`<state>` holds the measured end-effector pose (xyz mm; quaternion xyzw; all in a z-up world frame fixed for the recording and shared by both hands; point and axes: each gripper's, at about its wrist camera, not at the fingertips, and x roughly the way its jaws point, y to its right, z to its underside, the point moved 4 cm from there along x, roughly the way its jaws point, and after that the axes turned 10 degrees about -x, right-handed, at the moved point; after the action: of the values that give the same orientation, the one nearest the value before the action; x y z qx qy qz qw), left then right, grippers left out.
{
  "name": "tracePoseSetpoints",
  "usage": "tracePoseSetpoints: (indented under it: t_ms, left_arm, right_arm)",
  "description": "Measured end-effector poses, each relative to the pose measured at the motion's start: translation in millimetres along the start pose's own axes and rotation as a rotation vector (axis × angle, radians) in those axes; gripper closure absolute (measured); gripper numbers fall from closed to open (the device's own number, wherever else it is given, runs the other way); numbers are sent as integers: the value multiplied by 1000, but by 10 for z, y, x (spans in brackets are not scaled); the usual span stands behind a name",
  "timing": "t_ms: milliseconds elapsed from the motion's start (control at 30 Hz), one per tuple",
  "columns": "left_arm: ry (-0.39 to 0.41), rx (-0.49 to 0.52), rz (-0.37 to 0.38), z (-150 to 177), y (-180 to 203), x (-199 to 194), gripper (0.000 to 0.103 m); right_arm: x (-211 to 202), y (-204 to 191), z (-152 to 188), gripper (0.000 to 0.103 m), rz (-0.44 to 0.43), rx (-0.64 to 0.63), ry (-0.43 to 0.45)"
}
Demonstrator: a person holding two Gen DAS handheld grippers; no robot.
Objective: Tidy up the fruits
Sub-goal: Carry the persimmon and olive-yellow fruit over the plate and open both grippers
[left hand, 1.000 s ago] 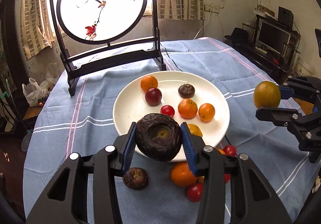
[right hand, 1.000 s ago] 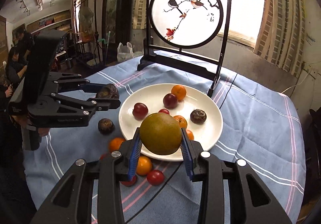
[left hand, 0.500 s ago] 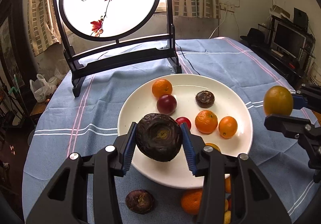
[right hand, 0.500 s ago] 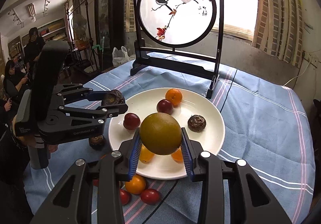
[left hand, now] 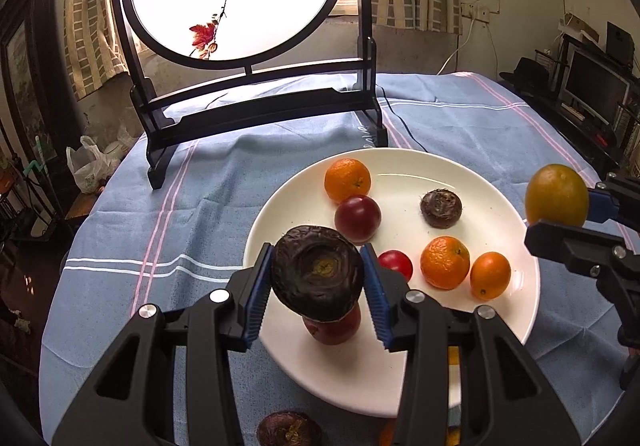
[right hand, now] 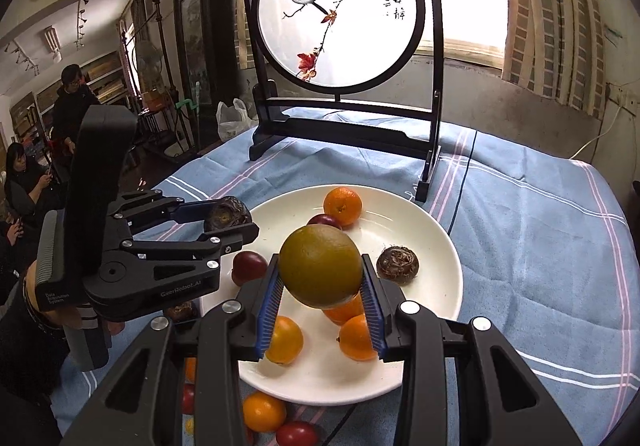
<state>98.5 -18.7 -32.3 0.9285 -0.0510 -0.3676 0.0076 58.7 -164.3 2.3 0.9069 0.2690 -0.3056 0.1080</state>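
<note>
The left gripper [left hand: 318,288] is clamped on a dark wrinkled fruit [left hand: 317,277], held in the air over the near-left part of the white plate [left hand: 500,206]. Directly under it on the plate lies a red fruit [left hand: 332,328], mostly hidden by the held one. If the dark fruit is let go from here it would likely land on that red fruit and roll, perhaps over the plate's near rim onto the blue tablecloth [left hand: 192,214].

The right gripper [right hand: 320,296] is closed around a large olive-yellow fruit [right hand: 320,266], which hangs over the near half of the plate. Small oranges [right hand: 356,338] lie on the plate just below its fingers. This fruit is round, smooth and wide for the jaws, so a loose squeeze could let it slip; dropped from a height it may knock the oranges or bounce out.

Both grippers crowd the same plate: in the right wrist view the left gripper sits at the plate's left edge, near the other one. Lowering together risks the fingers colliding or sweeping plated fruit. More fruit, among it another dark one [left hand: 289,429], lies on the cloth by the plate's near rim.
</note>
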Motion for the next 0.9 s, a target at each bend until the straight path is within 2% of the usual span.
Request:
tracePoseSetpoints:
  t_ms: [233, 667, 700, 733, 767, 900]
  left_arm:
    - [-23, -34, -5, -58, -95, 106, 61]
    - [-81, 24, -11, -30, 60, 355, 59]
    - [-80, 25, -14, -25, 64, 360, 57]
    - [-72, 25, -17, -26, 63, 353, 47]
    - [-60, 22, -22, -32, 56, 334, 40]
    - [-38, 4, -9, -48, -18, 199, 40]
  right_arm:
    - [168, 107, 7, 65, 18, 24, -31]
    - [634, 197, -92, 64, 21, 53, -114]
    - [663, 202, -93, 51, 16, 58, -121]
    - [685, 216, -96, 44, 18, 66, -124]
    - [675, 233, -102, 42, 39, 74, -114]
    - [497, 231, -89, 42, 30, 82, -79]
